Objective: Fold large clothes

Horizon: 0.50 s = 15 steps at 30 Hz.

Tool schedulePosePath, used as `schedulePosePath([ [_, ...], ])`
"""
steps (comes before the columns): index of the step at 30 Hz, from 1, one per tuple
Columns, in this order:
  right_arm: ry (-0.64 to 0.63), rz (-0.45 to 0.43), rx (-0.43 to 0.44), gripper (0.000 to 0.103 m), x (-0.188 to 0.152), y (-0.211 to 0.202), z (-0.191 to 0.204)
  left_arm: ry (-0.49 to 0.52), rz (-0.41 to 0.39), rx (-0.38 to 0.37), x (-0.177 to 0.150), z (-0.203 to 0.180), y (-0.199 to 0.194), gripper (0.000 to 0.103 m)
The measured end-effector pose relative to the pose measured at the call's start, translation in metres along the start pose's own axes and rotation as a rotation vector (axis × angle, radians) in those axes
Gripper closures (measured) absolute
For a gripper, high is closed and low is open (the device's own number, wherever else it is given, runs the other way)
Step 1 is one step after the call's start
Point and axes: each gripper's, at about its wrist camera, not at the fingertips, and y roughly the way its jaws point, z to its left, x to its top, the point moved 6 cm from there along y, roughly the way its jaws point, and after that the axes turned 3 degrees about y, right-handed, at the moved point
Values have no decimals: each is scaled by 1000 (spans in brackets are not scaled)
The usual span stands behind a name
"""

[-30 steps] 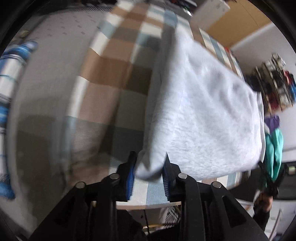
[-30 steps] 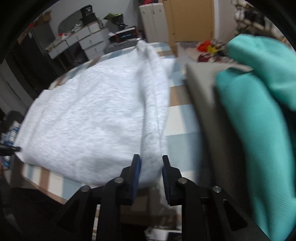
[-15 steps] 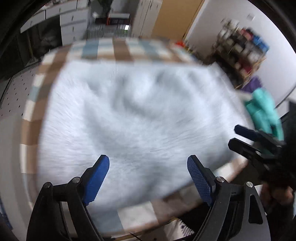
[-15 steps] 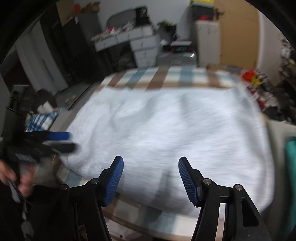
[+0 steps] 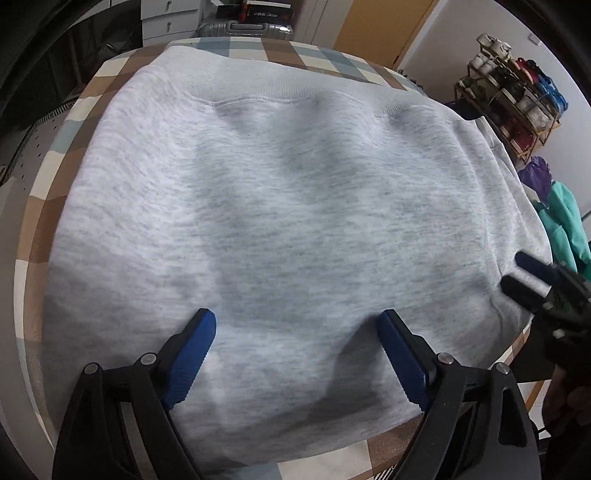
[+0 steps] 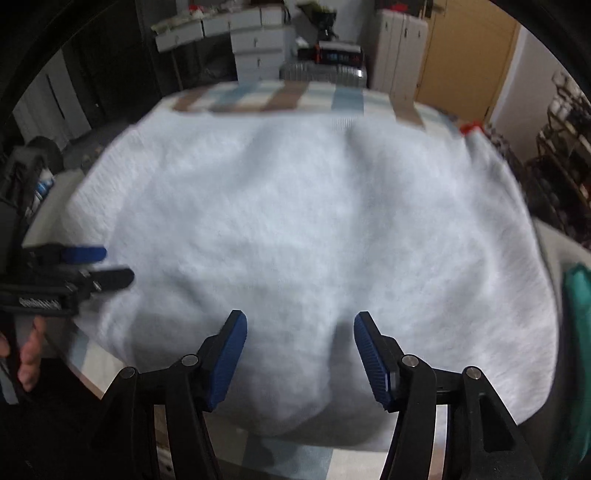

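A light grey sweatshirt [image 5: 288,229] lies spread flat over a checked table [image 5: 48,206], its ribbed hem at the far edge. My left gripper [image 5: 295,332] is open and empty just above the garment's near edge. My right gripper [image 6: 299,332] is open and empty above the same garment [image 6: 303,206] from the other side. The right gripper also shows at the right edge of the left wrist view [image 5: 524,273], and the left gripper at the left of the right wrist view [image 6: 99,266]. Both sets of blue pads hold nothing.
A teal garment [image 5: 565,221] lies off the table's right side, also in the right wrist view [image 6: 576,314]. A shelf rack with shoes [image 5: 517,96] stands at the right wall. White drawers [image 6: 258,48] and a suitcase [image 5: 243,27] stand beyond the table.
Both grippers were shut on folds of the sweatshirt a second ago. They have let go, opened wide and turned to face the garment, which now lies flat.
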Motion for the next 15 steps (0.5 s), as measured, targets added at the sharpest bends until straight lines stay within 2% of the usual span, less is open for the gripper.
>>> schedulePosePath([
  [3,5,5,58,42,18,7,13,-14,5,-9,-10,15,-9,16],
  [6,-10,65,34,43,30,34,22,-22,4,-8,-12,20,-11,16],
  [9,8,172,9,43,19,84,35,-23,2,8,-13,18,-6,16],
  [11,3,173,14,42,20,86,32,-26,1,13,-13,23,-8,16],
  [14,35,251,36,43,27,80,28,-55,2,-11,-16,29,-12,16],
  [15,53,245,79,53,35,71,28,-61,4,-13,-17,27,-12,16],
])
